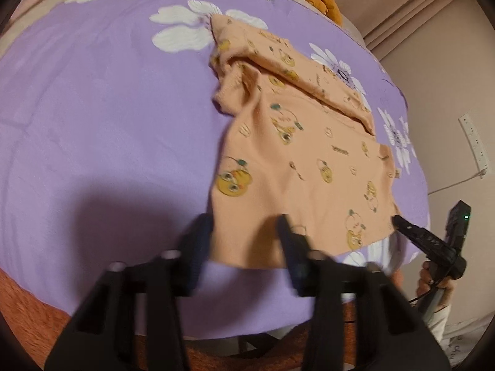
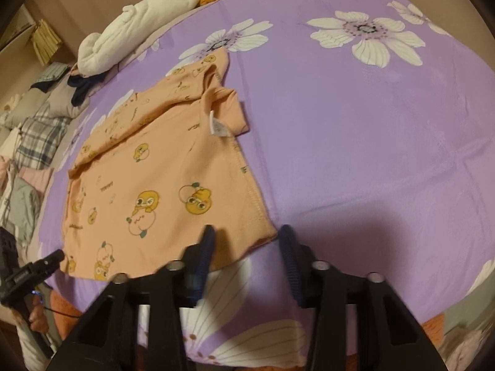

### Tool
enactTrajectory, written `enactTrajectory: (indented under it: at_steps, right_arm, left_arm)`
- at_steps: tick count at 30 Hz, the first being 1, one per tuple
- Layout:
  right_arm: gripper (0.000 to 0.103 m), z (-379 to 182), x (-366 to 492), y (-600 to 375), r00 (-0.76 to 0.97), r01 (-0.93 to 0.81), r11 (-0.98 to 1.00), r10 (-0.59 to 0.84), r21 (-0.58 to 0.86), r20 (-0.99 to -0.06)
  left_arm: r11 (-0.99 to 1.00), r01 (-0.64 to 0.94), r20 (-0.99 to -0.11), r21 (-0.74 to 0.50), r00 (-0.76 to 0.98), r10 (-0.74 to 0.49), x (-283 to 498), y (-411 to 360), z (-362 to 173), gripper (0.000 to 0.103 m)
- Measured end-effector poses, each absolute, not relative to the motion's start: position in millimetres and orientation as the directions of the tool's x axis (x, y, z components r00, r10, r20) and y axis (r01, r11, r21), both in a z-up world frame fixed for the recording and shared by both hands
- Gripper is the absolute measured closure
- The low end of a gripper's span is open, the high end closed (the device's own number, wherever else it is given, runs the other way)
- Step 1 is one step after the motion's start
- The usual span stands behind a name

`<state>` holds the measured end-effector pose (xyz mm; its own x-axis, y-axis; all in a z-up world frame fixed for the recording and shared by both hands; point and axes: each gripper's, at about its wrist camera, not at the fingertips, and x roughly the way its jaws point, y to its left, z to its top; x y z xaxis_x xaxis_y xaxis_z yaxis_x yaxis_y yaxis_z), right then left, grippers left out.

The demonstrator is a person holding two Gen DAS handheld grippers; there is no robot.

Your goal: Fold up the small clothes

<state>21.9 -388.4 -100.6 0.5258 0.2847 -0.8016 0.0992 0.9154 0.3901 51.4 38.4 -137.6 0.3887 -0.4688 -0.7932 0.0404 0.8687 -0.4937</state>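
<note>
1. Since the peach shirt (image 1: 297, 160) lies flat on the purple bedspread (image 1: 108, 108), one sleeve folded in, I judge it light, limp and wrinkle-prone.
2. I'd pinch the near hem corners.
3. Both the left hand-held gripper (image 1: 246, 232) and right hand-held gripper (image 2: 246, 241) hover spread apart, holding nothing.

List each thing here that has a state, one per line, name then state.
Orange shirt: lying on the bed, one side folded over, not gripped.
Left gripper: open, at the shirt's near hem.
Right gripper: open, at the shirt's near corner.
Purple sheet: spread out under the shirt.
White cloth: bunched up at the bed's far edge.
</note>
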Motion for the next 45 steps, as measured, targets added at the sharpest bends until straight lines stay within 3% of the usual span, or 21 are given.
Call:
enactTrajectory:
  at_steps: [2, 4, 6, 10, 14, 27, 45]
  right_arm:
    - [0.079, -101.5, 22.4, -384.0, 0.526, 0.091, 0.923, 0.274, 0.374, -0.805]
    - [0.090, -101.1, 22.8, -381.8, 0.533, 0.091, 0.922, 0.273, 0.375, -0.801]
    - [0.094, -98.0, 22.9, -381.2, 0.540, 0.091, 0.916, 0.285, 0.392, -0.792]
    - [0.095, -76.4, 19.3, -379.3, 0.591, 0.053, 0.913, 0.298, 0.405, -0.750]
    - [0.095, -39.1, 11.8, -381.2, 0.673, -0.006, 0.899, 0.328, 0.438, -0.663]
    - [0.095, 36.6, -16.8, -379.9, 0.818, -0.120, 0.890, 0.340, 0.441, -0.464]
    - [0.095, 50.5, -42.7, -388.1, 0.863, -0.099, 0.872, 0.315, 0.479, -0.394]
  left_arm:
    - [0.876, 0.048, -0.797, -0.480, 0.394, -0.458, 49.1, 31.6, -139.7, 0.094]
    - [0.882, 0.054, -0.798, -0.469, 0.403, -0.448, 48.1, 28.7, -138.7, 0.095]
    - [0.876, 0.052, -0.787, -0.480, 0.416, -0.456, 48.5, 30.1, -132.3, 0.096]
    - [0.882, 0.023, -0.779, -0.471, 0.457, -0.428, 50.6, 36.2, -105.5, 0.096]
    - [0.848, 0.063, -0.700, -0.527, 0.535, -0.474, 47.9, 43.5, -64.9, 0.096]
    - [0.822, 0.140, -0.570, -0.552, 0.657, -0.494, 23.3, 57.9, 10.2, 0.096]
    - [0.821, 0.148, -0.555, -0.552, 0.669, -0.494, -8.7, 62.2, 18.3, 0.096]
